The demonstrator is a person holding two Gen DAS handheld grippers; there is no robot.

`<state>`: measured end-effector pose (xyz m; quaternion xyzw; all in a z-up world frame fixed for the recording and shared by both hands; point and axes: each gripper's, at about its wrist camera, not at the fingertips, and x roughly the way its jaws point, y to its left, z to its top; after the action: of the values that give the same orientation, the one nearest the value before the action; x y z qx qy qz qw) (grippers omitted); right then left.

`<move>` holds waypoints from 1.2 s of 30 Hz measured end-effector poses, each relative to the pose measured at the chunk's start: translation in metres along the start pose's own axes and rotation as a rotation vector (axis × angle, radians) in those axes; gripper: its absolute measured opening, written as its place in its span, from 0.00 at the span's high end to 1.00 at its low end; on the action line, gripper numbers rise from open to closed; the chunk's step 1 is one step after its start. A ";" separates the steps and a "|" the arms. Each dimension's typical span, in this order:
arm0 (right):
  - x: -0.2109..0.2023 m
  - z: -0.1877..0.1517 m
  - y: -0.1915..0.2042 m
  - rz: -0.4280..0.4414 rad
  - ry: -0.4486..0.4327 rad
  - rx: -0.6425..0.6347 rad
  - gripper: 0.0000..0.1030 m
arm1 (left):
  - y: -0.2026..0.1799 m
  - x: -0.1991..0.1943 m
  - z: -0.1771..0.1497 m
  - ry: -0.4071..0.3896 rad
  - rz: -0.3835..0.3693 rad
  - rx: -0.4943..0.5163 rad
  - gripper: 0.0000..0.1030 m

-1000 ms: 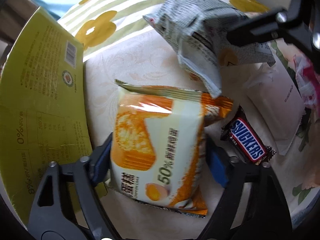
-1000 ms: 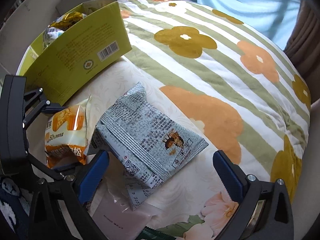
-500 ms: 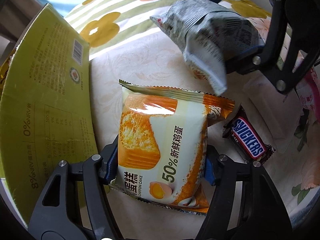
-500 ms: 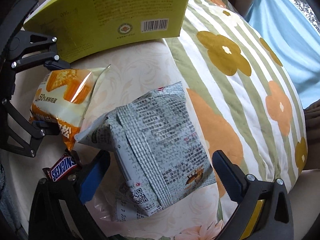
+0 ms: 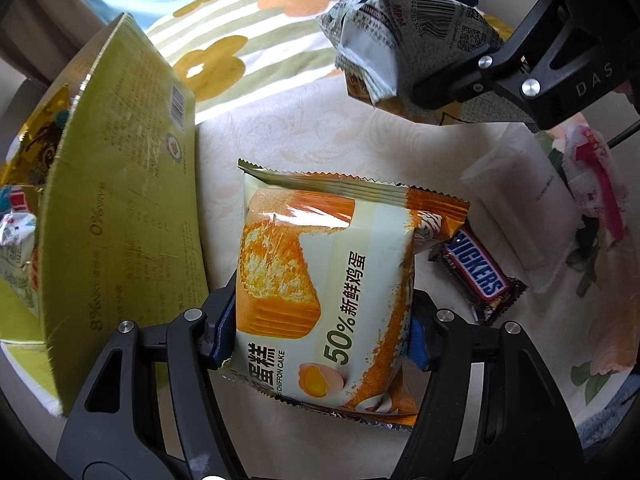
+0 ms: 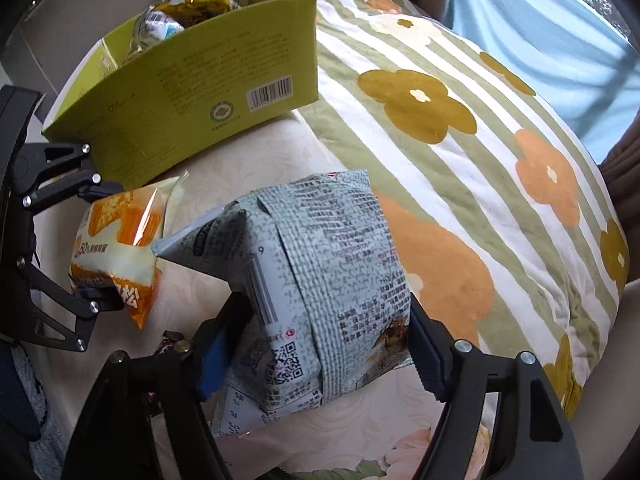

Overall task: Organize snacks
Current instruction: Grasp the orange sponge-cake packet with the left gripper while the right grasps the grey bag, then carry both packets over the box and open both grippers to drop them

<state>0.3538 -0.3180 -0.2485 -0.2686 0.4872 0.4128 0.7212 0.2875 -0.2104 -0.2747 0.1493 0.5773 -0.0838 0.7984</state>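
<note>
My left gripper [image 5: 322, 338] is shut on an orange-and-cream chiffon cake pack [image 5: 332, 280], held just above the cream cloth; it also shows in the right wrist view [image 6: 116, 248]. My right gripper [image 6: 320, 344] is shut on a grey printed snack bag [image 6: 320, 280], lifted off the bed; the bag also shows in the left wrist view [image 5: 404, 40], up to the right of the cake. A yellow-green cardboard box [image 6: 192, 92] stands at the far left with several snacks inside; its wall [image 5: 120, 200] is just left of the left gripper.
A Snickers bar [image 5: 476, 272] lies right of the cake pack. A pale translucent pouch [image 5: 520, 200] and a pink-and-white wrapper [image 5: 596, 184] lie further right. The flower-patterned bedspread [image 6: 460, 160] rises behind. A light blue curtain [image 6: 540, 40] hangs at the back.
My right gripper has closed on the grey bag and raised it off the bed. My left gripper has tightened on the cake pack and lifted it slightly.
</note>
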 end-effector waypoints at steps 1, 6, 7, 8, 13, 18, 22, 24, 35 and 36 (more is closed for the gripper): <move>-0.006 0.000 0.000 -0.008 -0.011 0.019 0.31 | 0.000 -0.006 -0.002 -0.013 -0.007 -0.004 0.40; -0.043 0.003 0.005 -0.027 -0.070 0.118 0.32 | 0.001 -0.041 -0.004 -0.091 -0.034 -0.007 0.40; -0.052 0.005 0.006 -0.039 -0.085 0.136 0.32 | 0.001 -0.049 -0.005 -0.108 -0.036 -0.004 0.40; -0.058 0.007 0.008 -0.045 -0.094 0.151 0.32 | 0.001 -0.057 -0.006 -0.125 -0.036 -0.002 0.40; -0.100 0.021 0.019 -0.088 -0.160 0.213 0.32 | 0.007 -0.097 -0.009 -0.207 -0.044 0.000 0.40; -0.139 0.044 0.035 -0.134 -0.227 0.236 0.32 | 0.037 -0.137 -0.013 -0.285 -0.036 -0.048 0.40; -0.161 0.068 0.054 -0.155 -0.280 0.243 0.32 | 0.075 -0.156 -0.012 -0.327 -0.026 -0.121 0.40; -0.168 0.082 0.064 -0.158 -0.302 0.245 0.32 | 0.096 -0.163 -0.014 -0.346 -0.006 -0.157 0.40; -0.143 0.162 0.117 -0.105 -0.351 0.321 0.32 | 0.217 -0.177 -0.035 -0.385 0.087 -0.353 0.40; -0.139 0.168 0.121 -0.102 -0.353 0.336 0.32 | 0.229 -0.175 -0.037 -0.381 0.090 -0.367 0.40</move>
<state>0.3056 -0.1693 -0.0541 -0.0930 0.4011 0.3295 0.8496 0.2690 0.0107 -0.0875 0.0090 0.4148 0.0313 0.9093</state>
